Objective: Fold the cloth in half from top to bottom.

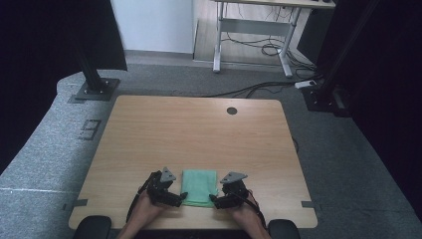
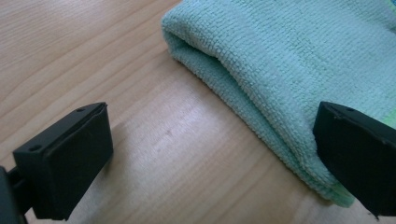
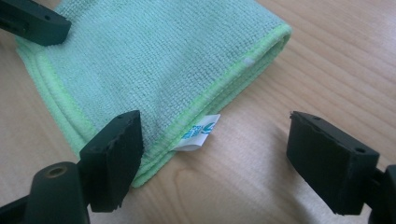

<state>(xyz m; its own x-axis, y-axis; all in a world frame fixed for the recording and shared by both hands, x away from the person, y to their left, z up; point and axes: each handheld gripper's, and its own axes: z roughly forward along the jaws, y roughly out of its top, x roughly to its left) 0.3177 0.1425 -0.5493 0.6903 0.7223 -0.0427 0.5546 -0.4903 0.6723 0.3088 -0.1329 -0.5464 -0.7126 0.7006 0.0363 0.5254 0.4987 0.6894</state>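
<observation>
High view — folded green cloth [image 1: 199, 186] at table's [image 1: 199, 129] near edge, left tool [image 1: 183, 197] and right tool [image 1: 213, 199] gaping wide — bare wood beyond.

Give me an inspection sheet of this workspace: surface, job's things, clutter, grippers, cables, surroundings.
Surface: wooden table, with a round dark hole near its far edge.
Job's things: folded green cloth flat at the near edge; a white label sticks out from one hem.
Clutter: nothing seen.
Grippers: left gripper open, one jaw over the cloth's folded edge, the other over bare wood; right gripper open, one jaw at the cloth's corner, the other over bare wood.
Cables: a black cable on the floor beyond the table, more under the far desk.
Surroundings: grey carpet, dark curtains at both sides.
</observation>
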